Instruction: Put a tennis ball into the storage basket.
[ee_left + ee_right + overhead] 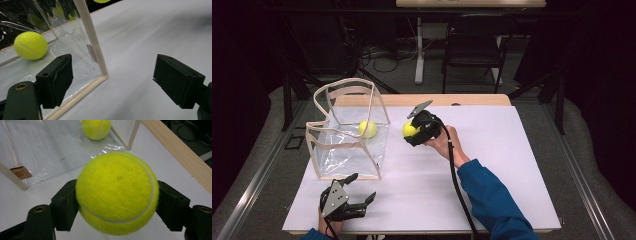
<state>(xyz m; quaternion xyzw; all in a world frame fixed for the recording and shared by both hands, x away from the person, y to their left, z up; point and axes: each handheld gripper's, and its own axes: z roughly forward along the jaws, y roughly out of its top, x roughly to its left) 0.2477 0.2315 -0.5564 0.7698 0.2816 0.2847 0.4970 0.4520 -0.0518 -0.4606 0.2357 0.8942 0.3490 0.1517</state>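
The work surface is a white table top (492,165) with a pale wooden edge strip (422,100) along its far side, standing on grey floor; beyond it are a dark chair (474,45), a table leg and loose cables, and the rest of the room is in darkness. A clear plastic bag (349,130) with cream trim stands upright at about ten o'clock from the table's centre, open at the top. One tennis ball inside the bag (367,129) rests on the bag's floor toward its far right corner. The right gripper (414,131), just past the bag's right wall at roughly twelve o'clock from table centre, has its jaws closed on a second tennis ball (117,192), one pad pressed to each side; in the right gripper view this held ball sits above the white surface, apart from the bag. The left gripper (357,192) is at about seven o'clock, near the table's near edge; its jaws are spread wide with nothing between them, pointing at the bag's near right corner without touching it. The right forearm in a blue sleeve (494,200) is cut off at the bottom edge. The bag's small tag (21,173) is unreadable.
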